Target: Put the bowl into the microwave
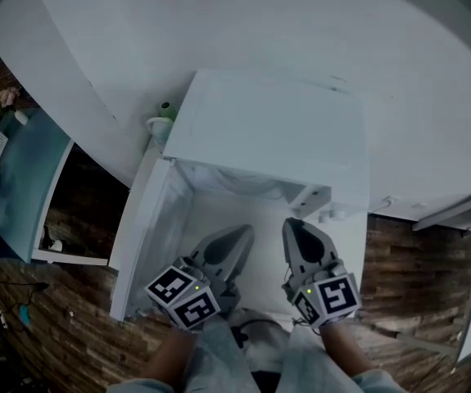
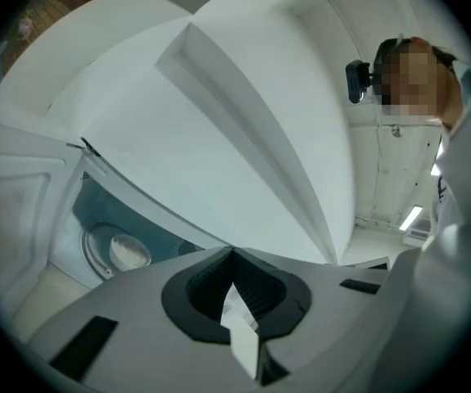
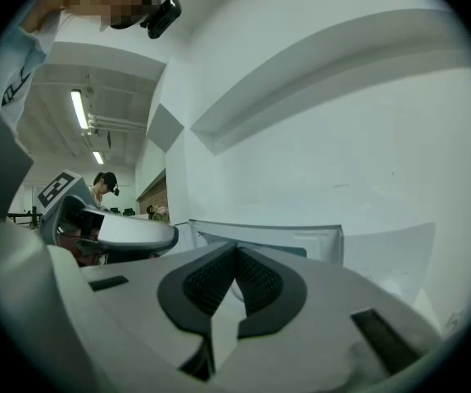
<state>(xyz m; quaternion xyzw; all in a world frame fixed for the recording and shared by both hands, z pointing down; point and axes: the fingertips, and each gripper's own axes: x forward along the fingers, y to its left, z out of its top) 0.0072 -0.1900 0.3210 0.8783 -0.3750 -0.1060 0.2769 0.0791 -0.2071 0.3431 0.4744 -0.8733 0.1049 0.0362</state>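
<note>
Head view: white microwave seen from above, set against a white wall. Its door stood swung open on the left side. Both grippers were held low in front of the opening, side by side and apart, tips pointing toward the cavity.

Left gripper: jaws fully together. Its own view showed the dark pads meeting at the tip with nothing between them.

Right gripper: jaws likewise closed pad to pad and empty. In the head view it sat just right of the left one.

Bowl: seen only in the left gripper view, as a pale round thing inside a circular rim, within a teal-tinted area beside the white door frame. It appeared to sit inside the microwave, but I could not tell this for certain. It was well apart from both grippers. The head view did not show it.

Other notes: a small green-and-white object stood at the microwave's back left corner. The floor had a wood-plank pattern. The right gripper view caught a second person in the far background, under a ceiling light strip.
</note>
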